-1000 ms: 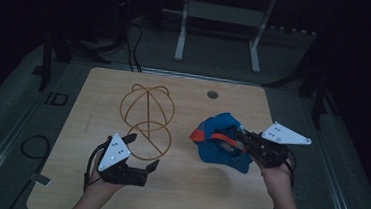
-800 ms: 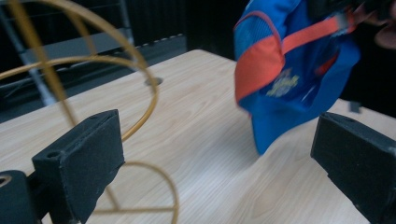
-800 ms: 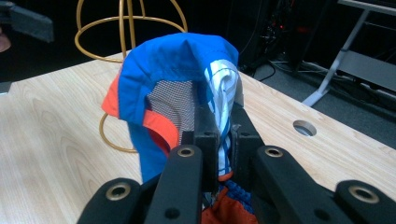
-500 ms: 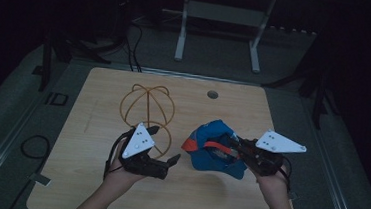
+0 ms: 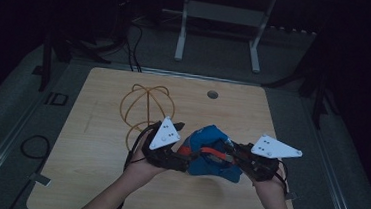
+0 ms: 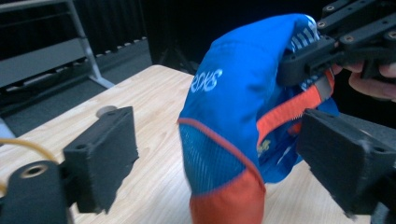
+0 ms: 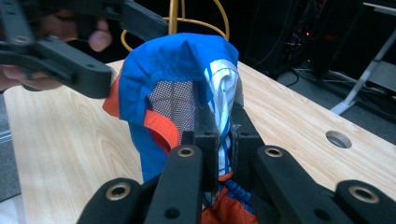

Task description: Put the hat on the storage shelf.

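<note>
Left of centre in the high view, a wire frame [image 5: 145, 109] of yellow hoops is left standing on the table [image 5: 87, 177], apart from the work and seemingly kept for a later step. Just right of it, the left gripper [image 5: 181, 159] is brought up against the blue and orange garment [image 5: 209, 154] at lower centre; in the left gripper view [image 6: 219, 172] its jaws are seen spread wide with the cloth between them, presumably to take a second hold. Further right, the right gripper [image 5: 229, 155] is clamped on a fold of the garment [image 7: 187, 84], so the cloth is held up off the wood. What kind of garment it is cannot be made out, and the dim room beyond the table is hard to read.
</note>
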The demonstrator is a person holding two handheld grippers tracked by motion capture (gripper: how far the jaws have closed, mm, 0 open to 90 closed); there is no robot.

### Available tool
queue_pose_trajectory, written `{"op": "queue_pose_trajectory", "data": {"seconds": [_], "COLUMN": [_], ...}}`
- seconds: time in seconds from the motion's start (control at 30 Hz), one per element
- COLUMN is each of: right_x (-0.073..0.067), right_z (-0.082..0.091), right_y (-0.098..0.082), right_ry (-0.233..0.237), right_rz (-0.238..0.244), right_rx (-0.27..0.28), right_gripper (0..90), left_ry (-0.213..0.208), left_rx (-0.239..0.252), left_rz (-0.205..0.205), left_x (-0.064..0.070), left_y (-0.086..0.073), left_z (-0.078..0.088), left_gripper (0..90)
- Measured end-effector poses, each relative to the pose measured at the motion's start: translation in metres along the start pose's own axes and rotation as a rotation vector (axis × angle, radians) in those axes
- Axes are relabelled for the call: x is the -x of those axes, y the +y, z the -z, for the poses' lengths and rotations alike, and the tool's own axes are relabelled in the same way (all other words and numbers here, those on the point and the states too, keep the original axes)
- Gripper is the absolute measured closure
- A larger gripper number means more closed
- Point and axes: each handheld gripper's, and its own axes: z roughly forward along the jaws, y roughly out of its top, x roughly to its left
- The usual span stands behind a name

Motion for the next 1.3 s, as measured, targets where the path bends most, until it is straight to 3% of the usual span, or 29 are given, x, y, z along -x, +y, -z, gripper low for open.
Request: {"op": "queue_pose_trajectory", "data": {"seconds": [0.3,0.37,0.53,0.67,0.83,0.9,0.97,1.3], "right_x": [-0.007,-0.008,-0.008,-0.008,-0.01,-0.011,-0.012,-0.016], "right_z": [0.0,0.0,0.0,0.0,-0.003,-0.004,-0.004,0.006], "right_y": [0.003,0.003,0.003,0.003,0.001,0.0,0.0,-0.001], "right_ry": [0.015,0.017,0.018,0.012,0.017,0.023,0.022,0.039], "right_rz": [0.022,0.023,0.025,0.022,0.02,0.02,0.017,0.003], "right_rx": [0.008,0.01,0.012,0.011,0.004,0.004,0.009,0.029], "right_gripper": [84.5,84.6,84.5,84.5,84.5,84.5,84.4,80.3], "left_ry": [-0.008,-0.018,-0.042,-0.026,0.017,0.05,0.051,0.098], "left_rx": [-0.035,-0.033,-0.066,-0.07,-0.093,-0.094,-0.083,-0.044], "left_rz": [-0.007,0.004,-0.003,0.014,0.001,-0.028,-0.026,-0.1], "left_x": [0.001,0.001,0.004,0.005,0.008,0.011,0.011,0.016], "left_y": [0.006,0.005,0.006,0.007,0.008,0.009,0.009,0.021], "left_z": [-0.018,-0.019,-0.025,-0.028,-0.032,-0.033,-0.032,-0.024], "left_gripper": [23.7,33.6,48.9,63.2,87.0,88.3,88.7,88.9]}}
